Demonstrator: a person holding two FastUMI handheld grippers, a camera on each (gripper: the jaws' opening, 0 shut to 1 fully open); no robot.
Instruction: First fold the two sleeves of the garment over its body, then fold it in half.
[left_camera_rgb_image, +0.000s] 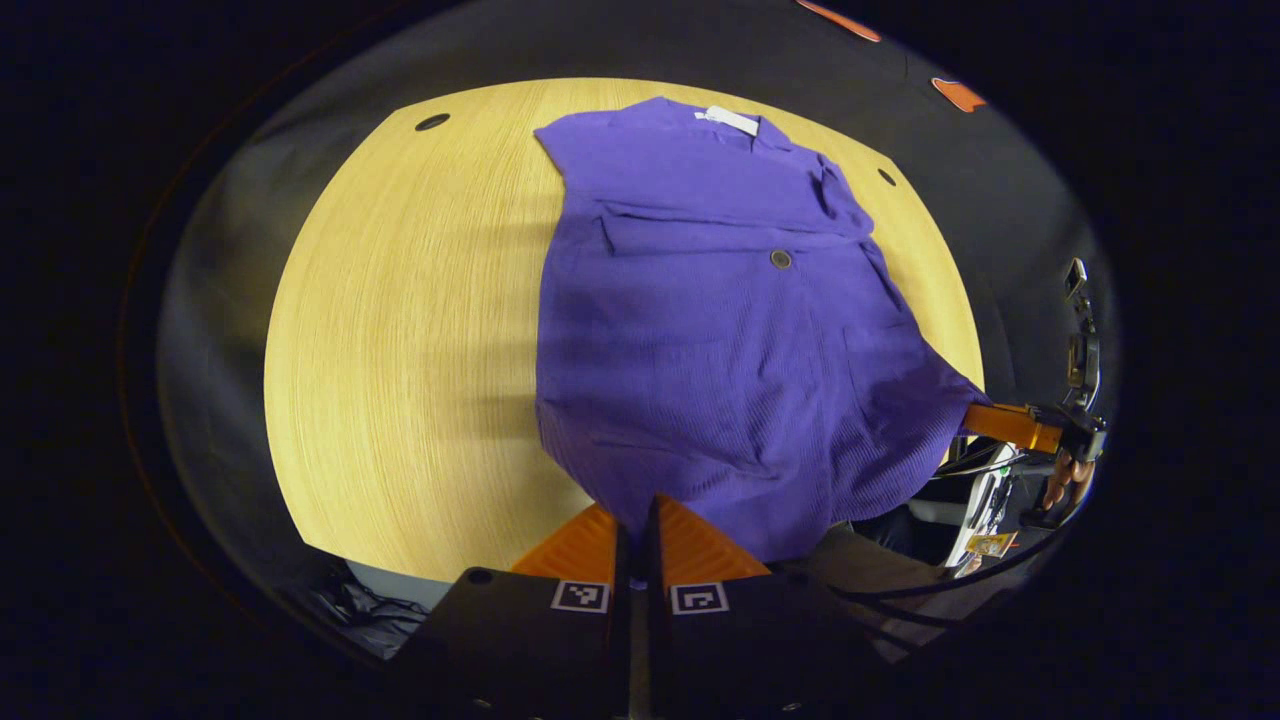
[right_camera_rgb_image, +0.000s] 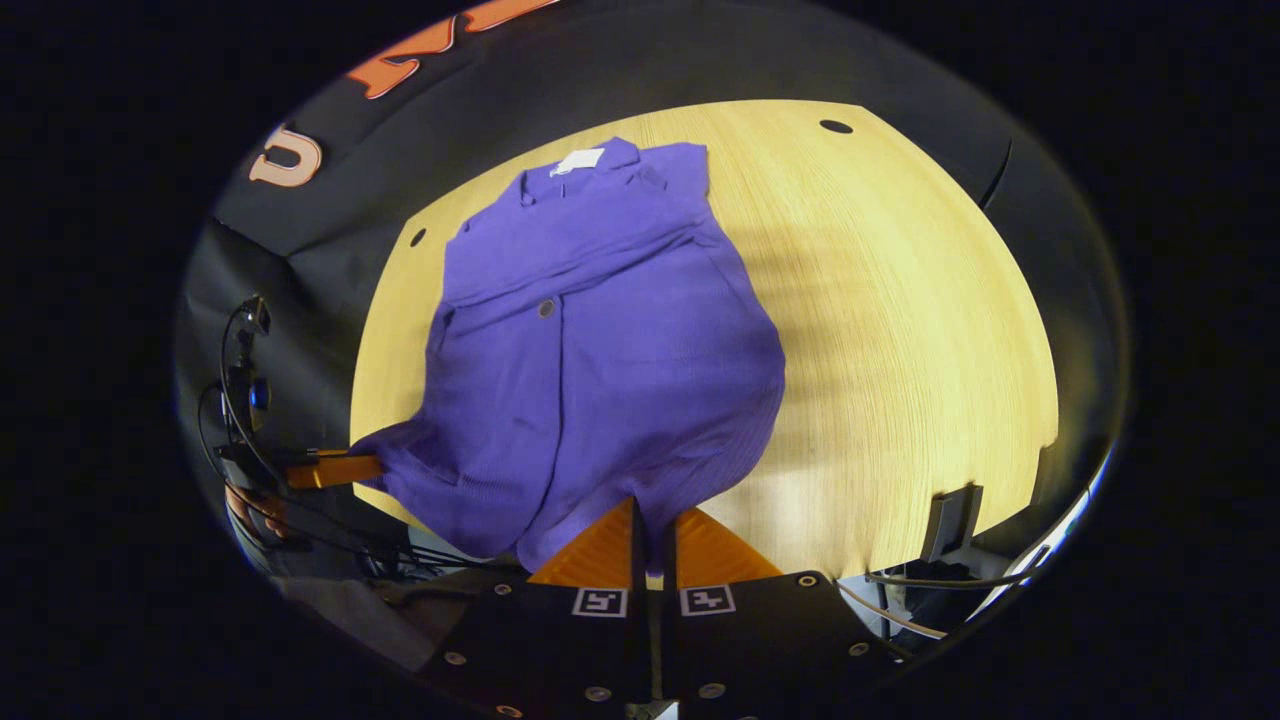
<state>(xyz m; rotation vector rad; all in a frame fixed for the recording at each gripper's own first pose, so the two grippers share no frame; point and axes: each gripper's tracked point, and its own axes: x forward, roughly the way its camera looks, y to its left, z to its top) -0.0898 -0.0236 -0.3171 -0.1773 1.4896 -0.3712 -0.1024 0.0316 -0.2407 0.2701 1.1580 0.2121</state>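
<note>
Left gripper view: both hand-held grippers, left (left_camera_rgb_image: 637, 520) and right (right_camera_rgb_image: 652, 520), pinched closed on purple ribbed-knit garment's (left_camera_rgb_image: 720, 330) hem at counter's (left_camera_rgb_image: 400, 350) near edge; uneven lift risks unfolding tucked sleeves.

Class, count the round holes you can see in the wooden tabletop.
2: one near the far left corner, one near the far right corner, either side of the purple garment. Cloth may hide others.

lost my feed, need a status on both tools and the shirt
Left tool and right tool each shut on purple shirt hem. Sleeves folded over body, half fold not done. Wooden table, nothing in the way.
</note>
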